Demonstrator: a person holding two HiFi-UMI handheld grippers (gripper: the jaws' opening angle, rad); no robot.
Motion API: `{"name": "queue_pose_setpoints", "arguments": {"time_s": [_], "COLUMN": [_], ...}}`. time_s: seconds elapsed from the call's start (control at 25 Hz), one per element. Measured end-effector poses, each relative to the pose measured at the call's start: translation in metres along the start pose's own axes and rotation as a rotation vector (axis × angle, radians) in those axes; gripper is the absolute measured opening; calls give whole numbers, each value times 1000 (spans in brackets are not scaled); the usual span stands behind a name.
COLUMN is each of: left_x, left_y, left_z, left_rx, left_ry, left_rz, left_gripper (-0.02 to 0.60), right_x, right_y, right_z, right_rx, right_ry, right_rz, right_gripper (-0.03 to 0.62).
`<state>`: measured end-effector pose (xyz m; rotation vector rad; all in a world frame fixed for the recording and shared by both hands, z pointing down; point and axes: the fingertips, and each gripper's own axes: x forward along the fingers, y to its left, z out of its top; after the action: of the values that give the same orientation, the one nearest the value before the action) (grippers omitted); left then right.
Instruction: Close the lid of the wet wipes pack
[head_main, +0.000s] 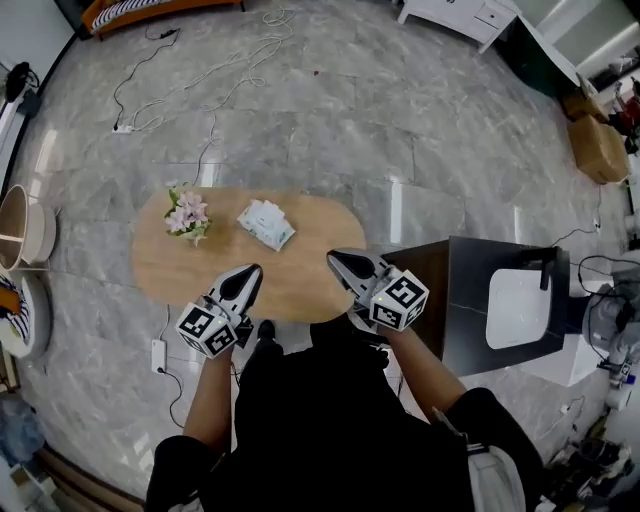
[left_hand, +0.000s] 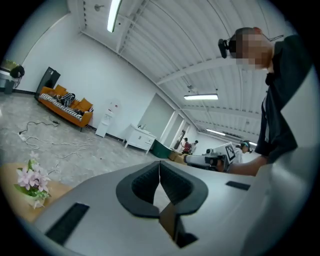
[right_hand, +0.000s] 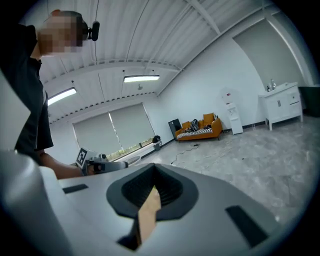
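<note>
Two empty tools, jaws together: left tool (head_main: 248, 275) at 6 o'clock, right tool (head_main: 340, 262) at 4 o'clock of wet wipes pack (head_main: 266, 224) on worktop (head_main: 310, 235).

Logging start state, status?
Left gripper, right gripper shut, empty, at near edge of table. Pack untouched, lid unclear. Flowers left of it, not blocking.

On the worktop (head_main: 300, 285) the pack (head_main: 265, 224) lies at 12 o'clock from the middle, with the flowers (head_main: 187, 215) near it at its 9 o'clock, the left tongs (head_main: 252, 271) over the near edge at 6 o'clock, and the right tongs (head_main: 337, 259) over the right end at 3 o'clock.
</note>
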<state>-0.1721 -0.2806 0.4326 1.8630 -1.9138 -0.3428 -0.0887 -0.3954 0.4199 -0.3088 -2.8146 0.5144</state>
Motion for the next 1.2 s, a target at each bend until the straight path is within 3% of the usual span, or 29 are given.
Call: {"name": "queue_pose_setpoints", "arguments": {"time_s": [0.32,0.56,0.84,1.2], "left_x": [22,19,26,41], "left_y": [23,60,138,204], "left_z": [9,-10,-71,-138], "left_rx": [-12,-54,-134,-179], "left_ry": [-34,-10,39,96], "left_rz": [201,276,229,189], "left_gripper": [17,17,17,17], "right_x": [35,89,150,206], "right_y": [-78,-115,-162,-218], "right_z": [19,-2,-58,-166], "right_rx": [-22,-12,14,46], "right_ry": [7,56,63,233], "right_rz": [123,163,133,56], "right_gripper": [11,11,11,42]}}
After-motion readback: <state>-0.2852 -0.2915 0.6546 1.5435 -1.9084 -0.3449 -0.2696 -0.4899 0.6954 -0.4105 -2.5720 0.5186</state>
